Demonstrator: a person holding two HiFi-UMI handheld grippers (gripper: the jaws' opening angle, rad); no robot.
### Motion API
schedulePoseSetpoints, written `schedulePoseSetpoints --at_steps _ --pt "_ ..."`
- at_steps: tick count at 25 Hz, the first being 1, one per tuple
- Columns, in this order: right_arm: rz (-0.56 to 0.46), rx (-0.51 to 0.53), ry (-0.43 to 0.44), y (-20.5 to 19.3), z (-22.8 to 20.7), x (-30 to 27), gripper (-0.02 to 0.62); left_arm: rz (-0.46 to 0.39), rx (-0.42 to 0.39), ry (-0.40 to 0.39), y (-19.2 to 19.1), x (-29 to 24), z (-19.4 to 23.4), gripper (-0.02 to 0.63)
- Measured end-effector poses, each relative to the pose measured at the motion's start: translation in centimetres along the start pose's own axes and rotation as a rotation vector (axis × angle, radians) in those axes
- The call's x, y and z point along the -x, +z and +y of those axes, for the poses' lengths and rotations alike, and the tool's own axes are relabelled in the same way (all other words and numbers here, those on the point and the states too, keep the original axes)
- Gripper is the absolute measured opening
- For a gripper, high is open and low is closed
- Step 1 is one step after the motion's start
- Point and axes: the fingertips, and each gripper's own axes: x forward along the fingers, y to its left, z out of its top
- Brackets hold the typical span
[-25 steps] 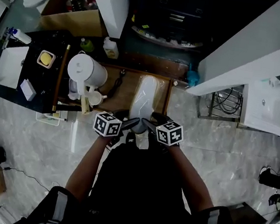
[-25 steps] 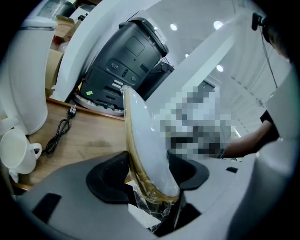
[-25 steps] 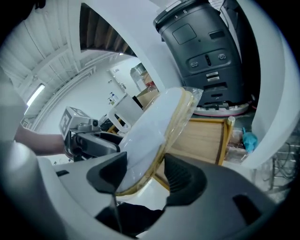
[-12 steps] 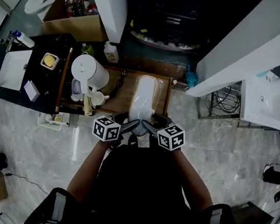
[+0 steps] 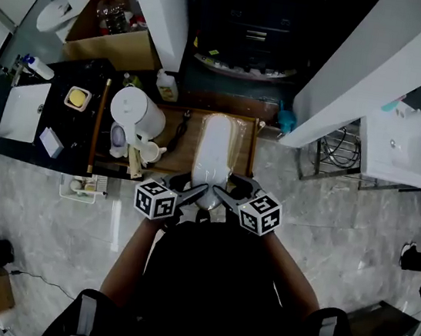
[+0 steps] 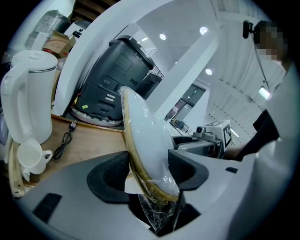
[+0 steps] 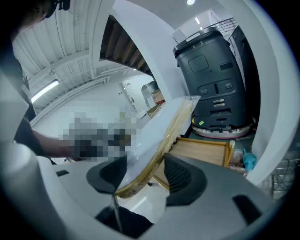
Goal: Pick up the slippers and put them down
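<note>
A pair of white slippers [image 5: 214, 152] in clear plastic wrap hangs over the wooden tray [image 5: 246, 147], held up by its near end. My left gripper [image 5: 194, 194] and right gripper [image 5: 220, 196] both pinch that end from either side. In the left gripper view the slippers [image 6: 145, 140] stand on edge between the pads of the left gripper [image 6: 149, 174], with loose plastic hanging below. The right gripper view shows the tan-edged sole [image 7: 157, 145] slanting up between the pads of the right gripper [image 7: 146, 177].
A white kettle [image 5: 137, 110] and a white cup [image 6: 30, 154] stand on the tray's left part, with a black cord [image 6: 63, 140] beside them. A black machine [image 7: 213, 89] sits behind the tray. White shelves flank it; a black counter [image 5: 61, 123] lies left.
Both grippers have risen with the slippers. The far end has come up off the wooden tray, and the pair now looks larger and closer in the head view.
</note>
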Motion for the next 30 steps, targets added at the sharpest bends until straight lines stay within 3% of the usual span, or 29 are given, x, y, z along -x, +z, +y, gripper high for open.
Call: schedulePoseSetpoints --at_steps 8,16,30 --pt "-0.042 0.023 -0.007 1.2 1.7 0.9 0.252 -0.050 -0.045 -0.001 1.1 2.0 -1.8 0.264" --pt "-0.146 0.073 0.011 2.6 3.2 2.2 0.249 -0.058 -0.124 -0.013 2.2 3.2 -2.9 0.264" --pt "-0.187 0.111 -0.020 4.5 4.4 4.8 0.242 -0.116 -0.235 -0.025 4.7 4.4 -6.4 0.264"
